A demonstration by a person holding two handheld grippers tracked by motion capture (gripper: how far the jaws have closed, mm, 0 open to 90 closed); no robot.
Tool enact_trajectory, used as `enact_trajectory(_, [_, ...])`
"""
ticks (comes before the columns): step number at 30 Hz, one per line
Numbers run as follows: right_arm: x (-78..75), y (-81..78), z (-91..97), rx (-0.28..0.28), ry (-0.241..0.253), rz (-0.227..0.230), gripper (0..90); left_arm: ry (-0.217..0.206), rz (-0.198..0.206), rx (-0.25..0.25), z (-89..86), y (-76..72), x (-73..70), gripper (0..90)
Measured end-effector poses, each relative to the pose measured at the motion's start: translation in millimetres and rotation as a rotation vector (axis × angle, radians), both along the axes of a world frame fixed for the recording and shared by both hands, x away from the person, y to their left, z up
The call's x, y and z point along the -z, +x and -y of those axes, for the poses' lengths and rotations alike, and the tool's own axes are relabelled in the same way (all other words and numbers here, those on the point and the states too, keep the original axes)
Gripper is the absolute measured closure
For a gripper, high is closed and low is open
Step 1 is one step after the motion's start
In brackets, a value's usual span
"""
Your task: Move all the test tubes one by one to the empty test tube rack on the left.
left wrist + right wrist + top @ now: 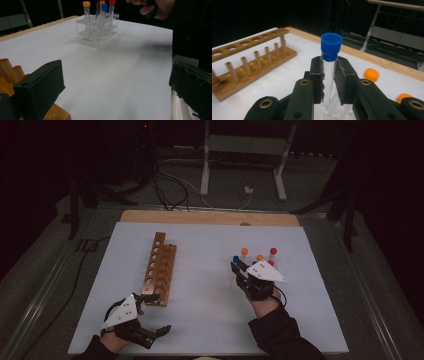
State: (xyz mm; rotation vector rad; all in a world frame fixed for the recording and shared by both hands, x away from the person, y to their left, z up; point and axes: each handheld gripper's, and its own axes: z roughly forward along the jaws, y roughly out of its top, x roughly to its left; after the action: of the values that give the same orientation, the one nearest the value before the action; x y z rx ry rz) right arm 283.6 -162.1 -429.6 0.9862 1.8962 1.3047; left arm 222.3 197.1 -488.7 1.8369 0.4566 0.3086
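the right hand-held gripper [329, 82] has its two black jaws closed on a clear test tube with a blue cap [331, 46], pinching the glassy wall a little way under the cap while the tube stands upright between the pads. in the high view the same right hand-held gripper [239, 268] sits just over the clear plastic rack [97, 30], so the tube looks to be partly lifted out of its slot there, though the lower end is too blurred to say whether it has cleared the rack.

judging from its look, the tube is light, stiff and smooth: thin transparent walls that will slip under a loose pinch and could crack under a hard one. the place just under the cap seems the sound place to hold, since the cap's lip stops it sliding down, and a straight vertical pull should keep it from jamming against the rack's holes.

beside the clear plastic rack's other tubes, an orange-capped tube [86, 10] and a red-capped tube [112, 6] stand upright. well to the left of the rack on the white table [210, 320] lies the wooden rack [160, 268] with its row of holes and pegs. near that wooden rack's close end the left hand-held gripper [155, 312] rests with jaws wide apart, holding nothing.
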Motion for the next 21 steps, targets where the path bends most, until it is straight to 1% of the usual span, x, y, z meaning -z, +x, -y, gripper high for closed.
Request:
enact_trajectory(1, [0.6,-0.9,-1.6,-0.006,0.0,-0.005,76.4,0.002,-0.003,0.005,0.2,0.0,-0.3,0.5])
enact_trajectory(3, [2.0,-2.0,-3.9,-0.021,0.003,-0.015,76.4,-0.003,-0.023,0.005,0.9,0.1,-1.8,0.5])
enact_trajectory(5, [3.8,-2.8,-6.1,-0.034,-0.004,-0.024,76.4,-0.023,-0.043,0.006,1.5,0.4,-4.2,0.5])
enact_trajectory(7, [5.8,-3.7,-7.6,-0.051,-0.008,-0.037,76.4,-0.032,-0.057,0.004,3.1,0.1,-7.4,0.5])
enact_trajectory(9, [7.3,-4.7,-8.9,-0.064,-0.024,-0.042,76.4,-0.041,-0.051,0.01,5.9,-0.8,-11.2,0.5])
enact_trajectory(10, [8.0,-5.2,-9.3,-0.071,-0.025,-0.047,76.4,-0.041,-0.051,0.01,5.9,-0.8,-11.2,0.5])
enact_trajectory(12, [9.7,-5.8,-10.9,-0.087,-0.028,-0.06,76.4,-0.055,-0.062,-0.007,11.7,0.3,-18.3,0.5])
enact_trajectory(14, [11.7,-7.1,-13.1,-0.101,-0.03,-0.077,76.4,-0.067,-0.073,0.0,14.3,2.2,-22.9,0.5])
enact_trajectory(16, [13.5,-8.8,-15.6,-0.114,-0.039,-0.082,76.4,-0.067,-0.074,-0.002,15.8,3.4,-25.3,0.5])
enact_trajectory(17, [14.5,-9.8,-17.1,-0.126,-0.04,-0.088,76.4,-0.066,-0.078,-0.002,19.5,6.3,-30.3,0.5])
enact_trajectory(18, [15.0,-10.6,-17.9,-0.133,-0.041,-0.089,76.4,-0.065,-0.075,-0.01,21.8,8.0,-32.8,0.5])
enact_trajectory(19, [15.6,-11.8,-19.0,-0.14,-0.045,-0.09,76.4,-0.065,-0.075,-0.01,21.8,8.0,-32.8,0.5])
enact_trajectory(20, [16.1,-13.4,-20.3,-0.15,-0.047,-0.095,76.4,-0.071,-0.073,-0.001,27.5,11.3,-37.8,0.5])
enact_trajectory(21, [16.3,-14.4,-20.8,-0.154,-0.048,-0.096,76.4,-0.068,-0.066,-0.006,31.1,12.9,-40.4,0.5])
